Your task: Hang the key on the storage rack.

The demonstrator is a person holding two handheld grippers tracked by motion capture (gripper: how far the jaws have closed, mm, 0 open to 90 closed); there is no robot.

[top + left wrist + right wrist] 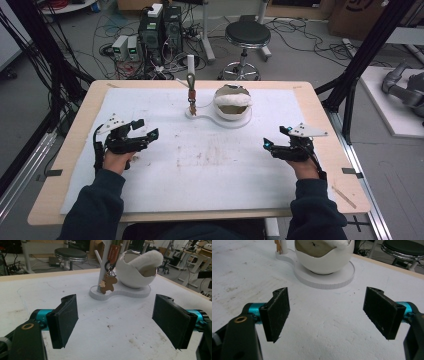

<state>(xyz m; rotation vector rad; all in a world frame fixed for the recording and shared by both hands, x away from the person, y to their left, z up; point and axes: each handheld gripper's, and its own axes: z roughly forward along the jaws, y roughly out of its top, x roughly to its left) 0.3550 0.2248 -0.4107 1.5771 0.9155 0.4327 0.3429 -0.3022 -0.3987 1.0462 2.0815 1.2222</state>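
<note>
In the high view, nothing was yet taken. The left gripper point(145, 129) and the right gripper point(276, 137) stayed low over the white mat point(150, 190), each well apart from the white stand point(220, 121), one on each side of it. Both had their jaws spread and empty. The keychain point(191, 96) hung on the post of the stand, beside the egg-shaped bowl point(232, 102); I judged all the work was still to do.

In the left gripper view, the jaws stood wide, and beyond them the keychain point(108, 283) with its brown bear charm touched the post. The top of the post was cut off.

In the right gripper view, the open jaws faced the bowl point(324, 255). The charm behind it was cut off, hard to read.
</note>
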